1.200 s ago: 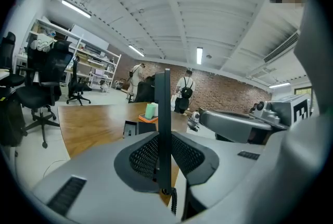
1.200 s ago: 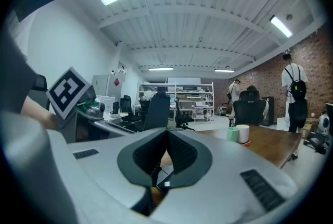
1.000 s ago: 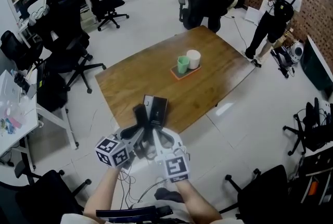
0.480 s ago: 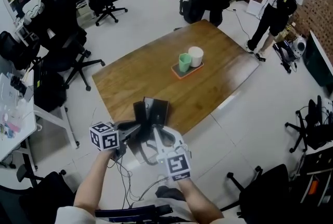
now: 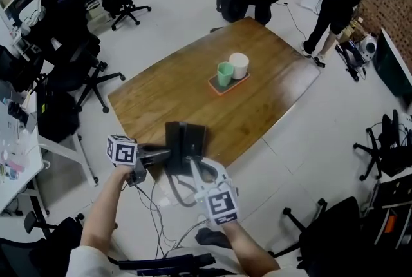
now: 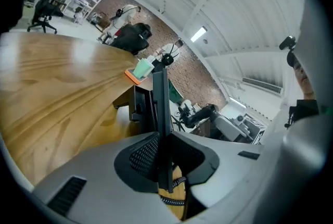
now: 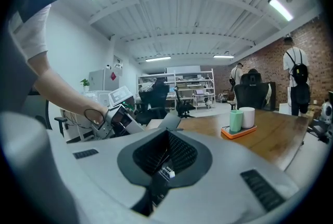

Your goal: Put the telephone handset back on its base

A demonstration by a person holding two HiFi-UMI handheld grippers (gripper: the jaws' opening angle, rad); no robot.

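We see the wooden table (image 5: 161,95) from above, and the black telephone base (image 5: 195,139) sits at its near edge. The handset (image 5: 174,140) is just beside the base on the base's left, also at the near edge. We cannot tell whether handset and base touch.

The left gripper (image 5: 161,154) reaches in from the left, level with the table edge, and its jaws pinch the handset. In the left gripper view the handset stands edge-on as a thin dark slab between the two meshed pads (image 6: 143,152), rising straight up past the jaw tips. A coiled cord (image 6: 174,194) shows low in the gap behind it. The base is just beyond and a little left of the slab.

The right gripper (image 5: 193,167) comes up from the near side, its tips at the table's near edge just below the base. Its jaws are pressed together. We make out only a thin dark line with a small white tag where the pads meet, and no object between them.

An orange tray (image 5: 219,86) lies towards the table's middle, well apart from the phone. It holds a green cup (image 5: 224,74) and a white cup (image 5: 239,66) side by side.
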